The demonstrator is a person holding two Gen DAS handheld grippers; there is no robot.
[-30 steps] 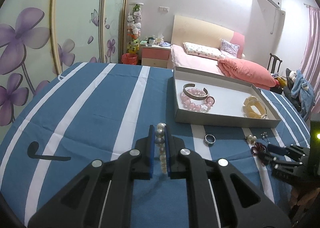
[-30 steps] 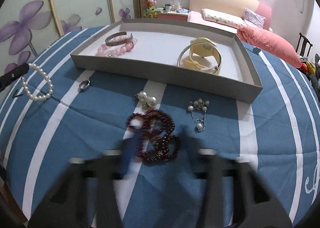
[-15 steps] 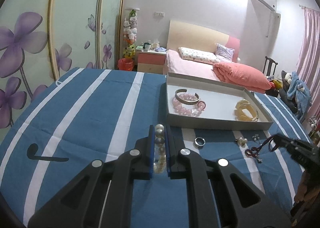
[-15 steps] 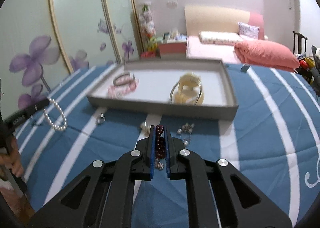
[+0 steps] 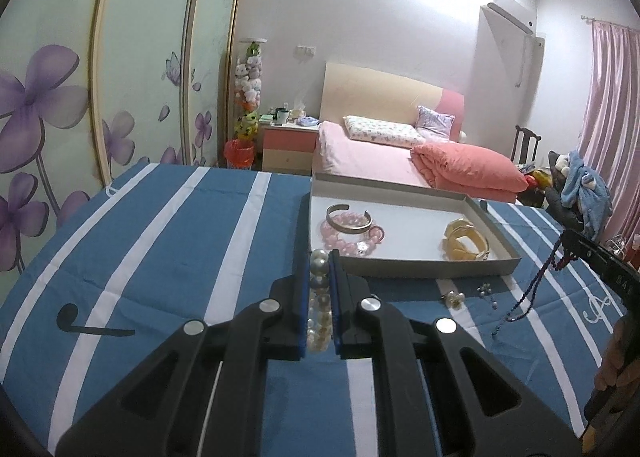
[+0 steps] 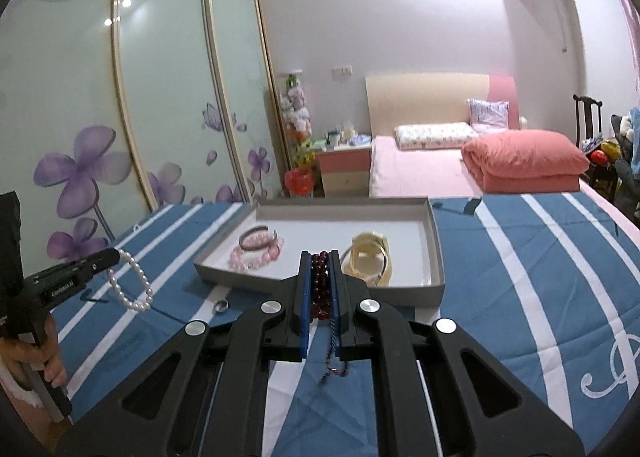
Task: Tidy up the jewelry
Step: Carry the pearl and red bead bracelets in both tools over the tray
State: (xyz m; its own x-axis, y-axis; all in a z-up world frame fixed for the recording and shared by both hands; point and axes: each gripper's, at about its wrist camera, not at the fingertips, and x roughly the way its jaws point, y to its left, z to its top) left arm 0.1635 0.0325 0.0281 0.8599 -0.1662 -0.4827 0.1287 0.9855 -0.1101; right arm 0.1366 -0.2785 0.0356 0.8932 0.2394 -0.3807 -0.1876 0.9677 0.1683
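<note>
- Your left gripper [image 5: 319,269] is clamped tight on one white pearl bracelet [image 5: 319,297]; the beads sit pinched between the blue pads, and from the right wrist view the loop [image 6: 130,283] dangles off the tips, up off the cloth.
- Your right gripper [image 6: 320,271] is squeezed shut on one dark red bead strand [image 6: 320,285], with a thin cord tail hanging out below the pads. In the left wrist view it droops [image 5: 534,285] in a long loop above the table.
- One shallow grey tray [image 6: 434,241] sits just ahead of both grippers. Inside I count three pieces: a pink bead bracelet [image 6: 256,257] with a metal cuff [image 6: 258,239] lying on it at the left end, and one cream bangle [image 6: 370,257] at the right end.
- Loose on the cloth, near the tray's front wall: one silver ring [image 6: 220,305], one pearl earring cluster [image 5: 453,297] and one smaller dangly earring [image 5: 488,291] just beside it.
- All of it sits on one blue tablecloth with white stripes [image 5: 180,237].
</note>
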